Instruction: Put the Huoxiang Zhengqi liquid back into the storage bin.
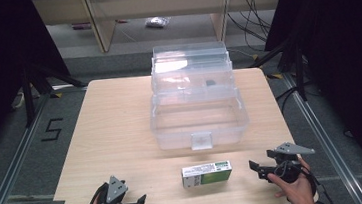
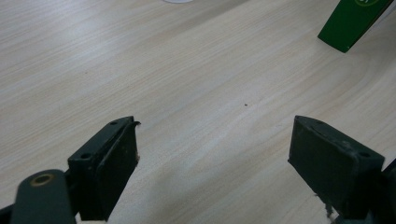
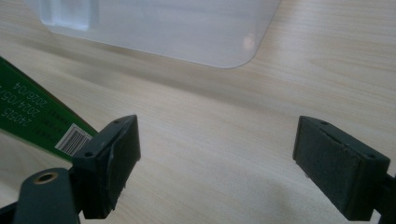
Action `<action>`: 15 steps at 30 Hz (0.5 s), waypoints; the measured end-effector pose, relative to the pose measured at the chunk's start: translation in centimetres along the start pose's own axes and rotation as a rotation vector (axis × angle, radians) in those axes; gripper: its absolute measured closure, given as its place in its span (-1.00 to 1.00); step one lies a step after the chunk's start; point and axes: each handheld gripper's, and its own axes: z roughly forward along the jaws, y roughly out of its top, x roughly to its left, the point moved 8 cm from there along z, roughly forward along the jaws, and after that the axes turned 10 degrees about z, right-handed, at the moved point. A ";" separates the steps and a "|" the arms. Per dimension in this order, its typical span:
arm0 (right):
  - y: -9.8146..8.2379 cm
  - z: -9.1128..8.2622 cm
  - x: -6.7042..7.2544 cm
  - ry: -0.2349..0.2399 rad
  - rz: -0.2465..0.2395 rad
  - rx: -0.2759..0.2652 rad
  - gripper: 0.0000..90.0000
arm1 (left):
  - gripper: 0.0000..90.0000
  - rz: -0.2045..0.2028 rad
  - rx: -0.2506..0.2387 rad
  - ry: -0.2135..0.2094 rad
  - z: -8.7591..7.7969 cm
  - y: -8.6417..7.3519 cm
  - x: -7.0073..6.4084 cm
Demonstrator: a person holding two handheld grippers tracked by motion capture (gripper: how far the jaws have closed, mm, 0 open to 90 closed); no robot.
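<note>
In the left gripper view, the green carton (image 2: 352, 21) is cut off by the top right corner, leaving one dark green end in sight. In the right gripper view its printed side runs off the left edge, and the clear plastic box (image 3: 177, 28) is cropped at the top. A small dark item (image 1: 211, 83) in the box's upper tier is too small to identify.

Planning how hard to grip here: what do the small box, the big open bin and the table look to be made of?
Box: likely printed cardboard, green and white with a barcode, sharp folded edges, slight sheen. Bin: clear, fairly stiff plastic; the table grain shows through its glossy walls. Table: pale wood-grain top, matte, perhaps laminate rather than solid wood.
</note>
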 end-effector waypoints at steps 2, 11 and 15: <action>0.1 0.0 0.5 0.011 0.016 -0.019 -0.65 | -0.67 -0.001 0.015 0.005 -0.1 -0.1 0.0; 0.3 -0.3 1.1 0.019 -0.006 -0.004 -0.65 | -0.67 -0.051 -0.039 0.012 0.3 0.3 -0.2; 0.6 -0.5 1.5 0.038 -0.048 0.002 -0.62 | -0.67 -0.044 -0.032 0.012 0.3 0.2 -0.1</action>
